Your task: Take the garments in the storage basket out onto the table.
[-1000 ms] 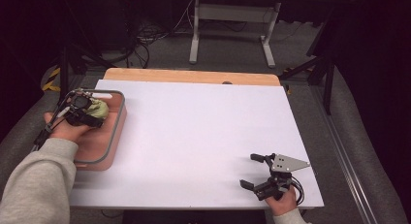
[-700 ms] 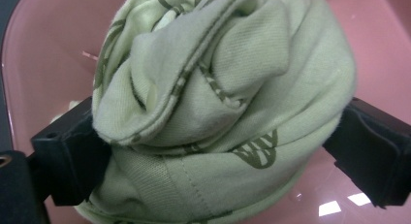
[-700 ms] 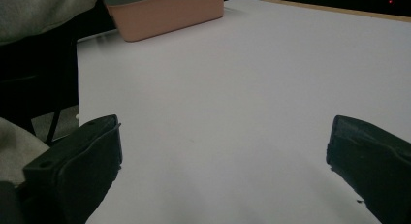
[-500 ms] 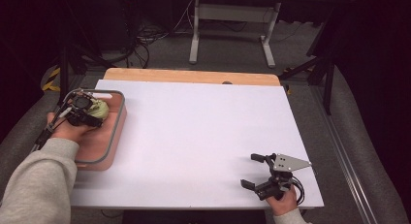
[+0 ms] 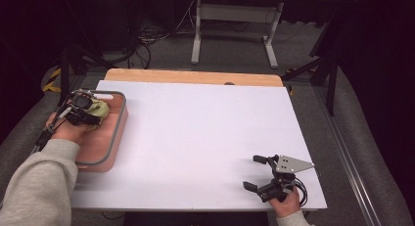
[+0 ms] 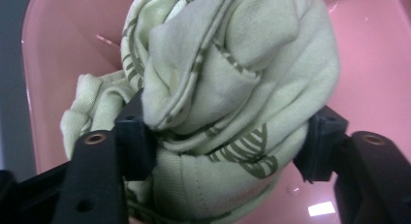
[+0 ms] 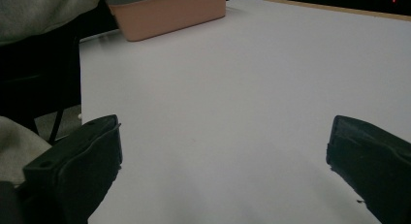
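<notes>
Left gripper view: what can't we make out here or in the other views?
- Cloth: its underside and the bin floor beneath, hidden by the bundle in the left gripper view.
- Left hand-held gripper: its jaws, too small and covered by the hand in the high view.
- Bin: far end, cut off by the top edge in the right gripper view.

From above, my left claw [image 5: 83, 111] and hand cover most of the pale green cloth [image 5: 100, 108] in the pink tub [image 5: 105, 155], so its shape there is lost. Along my left claw the cloth [image 6: 228, 88] runs off the top and bottom edges, hiding the tub floor beneath. My right claw [image 7: 223, 170] shows just its jaw tips, cut by the bottom edge.
</notes>
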Motion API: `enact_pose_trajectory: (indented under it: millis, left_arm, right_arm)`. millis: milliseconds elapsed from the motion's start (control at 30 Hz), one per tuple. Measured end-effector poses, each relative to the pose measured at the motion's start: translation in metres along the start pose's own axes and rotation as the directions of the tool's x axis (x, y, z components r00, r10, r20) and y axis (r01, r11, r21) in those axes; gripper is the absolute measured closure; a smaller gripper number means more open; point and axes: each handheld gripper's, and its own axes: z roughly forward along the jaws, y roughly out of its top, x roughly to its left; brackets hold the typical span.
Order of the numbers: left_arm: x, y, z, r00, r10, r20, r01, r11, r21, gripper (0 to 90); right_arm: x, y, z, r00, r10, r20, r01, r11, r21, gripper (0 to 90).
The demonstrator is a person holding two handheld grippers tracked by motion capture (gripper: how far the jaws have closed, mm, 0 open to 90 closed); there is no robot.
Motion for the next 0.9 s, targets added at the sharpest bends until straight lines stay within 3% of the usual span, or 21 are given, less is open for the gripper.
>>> enact_pose_trajectory:
  millis: [267,600,800,900]
  left_arm:
    - [-0.001,-0.001,-0.005,0.9998,0.016,-0.013,-0.017,0.9997,-0.015,50.5]
    - [0.002,-0.004,-0.012,1.0,0.0,0.0,0.0,0.9987,-0.052,51.0]
    - [0.007,-0.011,-0.027,0.9986,-0.036,0.038,0.041,0.9914,-0.124,50.6]
    - [0.009,-0.014,-0.033,0.9963,-0.058,0.064,0.068,0.984,-0.165,50.6]
  right_arm:
    - [0.0,0.0,0.0,1.0,-0.001,0.003,0.001,1.0,0.0,0.1]
    - [0.0,0.0,0.0,1.0,0.001,0.008,-0.001,1.0,0.004,0.1]
    - [-0.001,0.0,0.001,1.0,0.004,0.008,-0.004,1.0,0.008,0.1]
    - [-0.001,-0.001,0.001,1.0,0.005,0.008,-0.005,1.0,0.008,0.1]
